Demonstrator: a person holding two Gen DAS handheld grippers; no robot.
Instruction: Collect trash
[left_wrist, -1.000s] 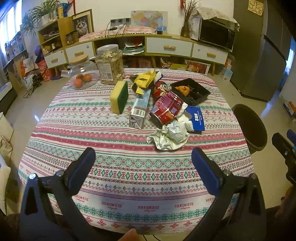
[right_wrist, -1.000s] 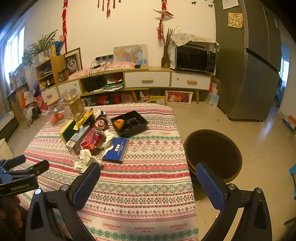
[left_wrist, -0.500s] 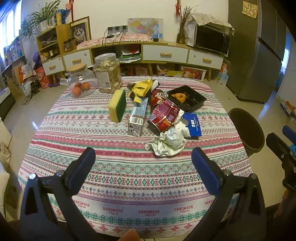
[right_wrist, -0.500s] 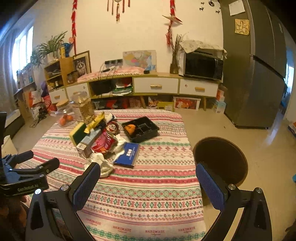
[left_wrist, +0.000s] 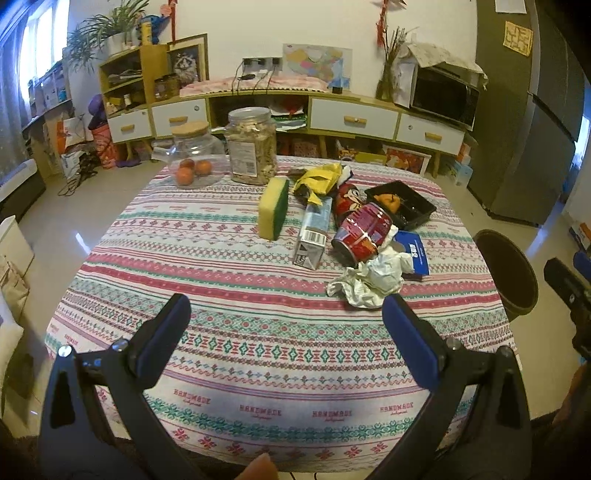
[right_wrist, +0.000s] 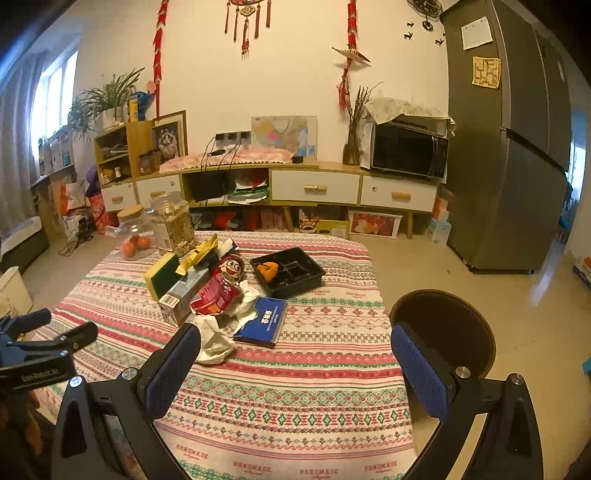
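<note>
Both cameras have risen and tipped back, so the heap sits lower in view now. Left gripper (left_wrist: 284, 317) hangs over the near counter (left_wrist: 229, 280), fingers spread wide, holding nothing; right gripper (right_wrist: 295, 354) likewise, wide open and empty. Nothing collected yet, by my read: crumpled paper (left_wrist: 369, 280), red can (left_wrist: 362, 236), carton (left_wrist: 312, 236) and yellow wrapper (left_wrist: 319, 179) all lie untouched. Brown bin (right_wrist: 448, 328) waits beside the counter's right edge.

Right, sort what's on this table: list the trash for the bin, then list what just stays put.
Trash job:
crumpled paper
crushed red can
carton
yellow wrapper
black tray
bin

Probably just lying about:
sponge
snack jar
jar of oranges
blue booklet, unclear
</note>
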